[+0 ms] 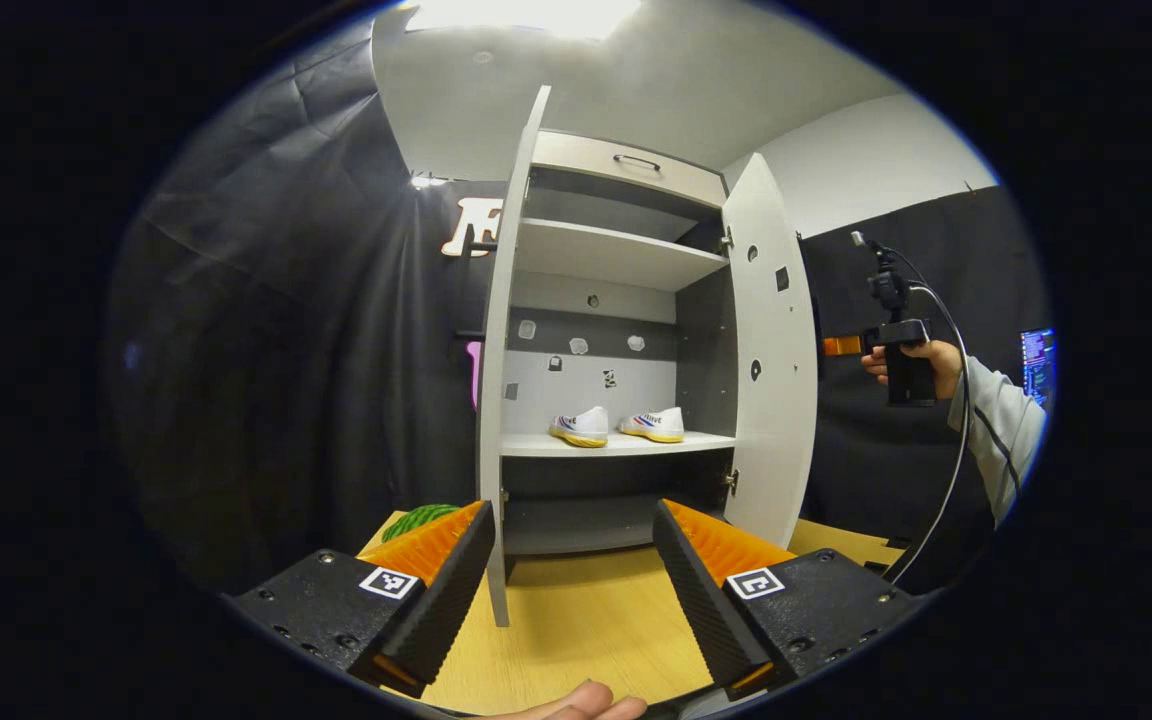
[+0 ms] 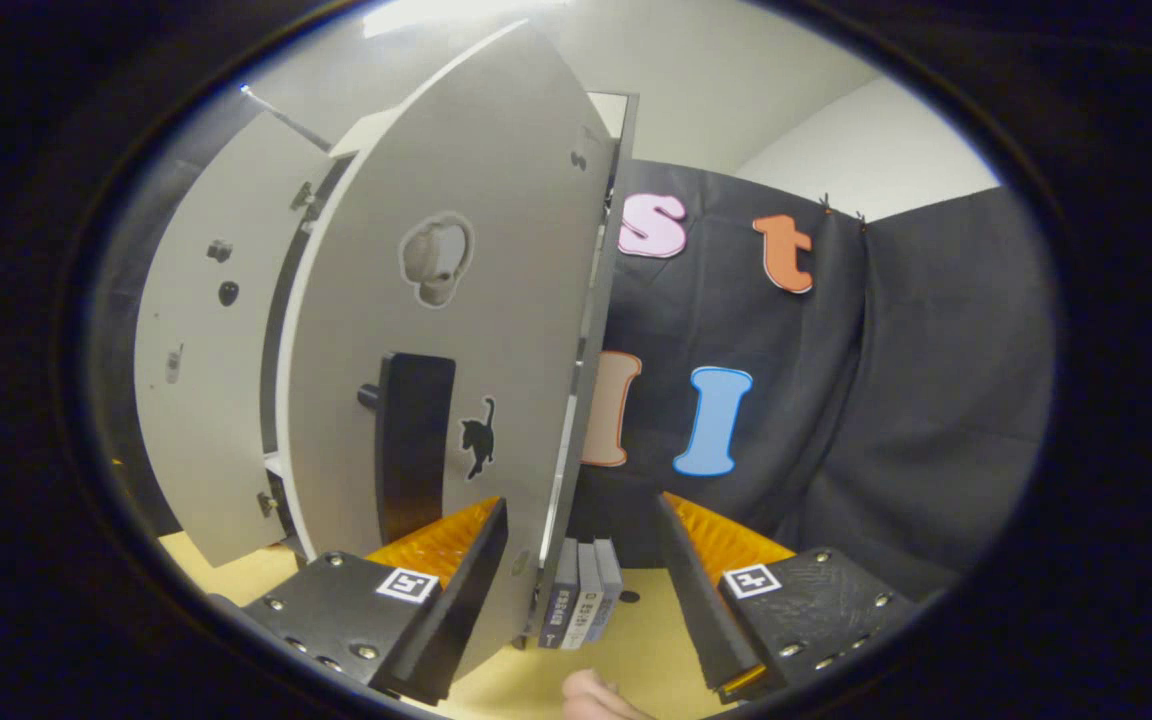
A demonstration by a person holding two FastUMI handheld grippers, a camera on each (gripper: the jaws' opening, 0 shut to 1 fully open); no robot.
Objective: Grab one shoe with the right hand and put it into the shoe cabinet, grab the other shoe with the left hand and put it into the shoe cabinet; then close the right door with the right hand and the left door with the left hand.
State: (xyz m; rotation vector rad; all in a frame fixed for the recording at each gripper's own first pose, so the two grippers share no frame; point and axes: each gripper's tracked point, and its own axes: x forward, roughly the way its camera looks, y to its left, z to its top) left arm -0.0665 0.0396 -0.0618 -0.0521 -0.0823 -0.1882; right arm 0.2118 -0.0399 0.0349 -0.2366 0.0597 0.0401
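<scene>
Two white shoes (image 1: 579, 427) (image 1: 654, 424) stand side by side on the middle shelf of the white shoe cabinet (image 1: 616, 255). Both doors are swung open. In the left gripper view my left gripper (image 1: 572, 505) is open in front of the cabinet, and the left door's thin edge (image 1: 493, 400) stands just inside its left finger. My right gripper (image 1: 836, 346), held by a hand, sits behind the right door (image 1: 771, 350). In the right gripper view, the right gripper (image 2: 578, 505) is open with the right door's (image 2: 436, 300) free edge between its fingers. The door carries a black handle (image 2: 414, 450).
The cabinet stands on a light wooden table (image 1: 576, 630). A green striped object (image 1: 421, 518) lies left of the left door. Some small upright boxes (image 2: 581, 590) stand on the table by the right door's edge. The left door (image 2: 206, 330) shows beyond it. A screen (image 1: 1036, 365) glows far right.
</scene>
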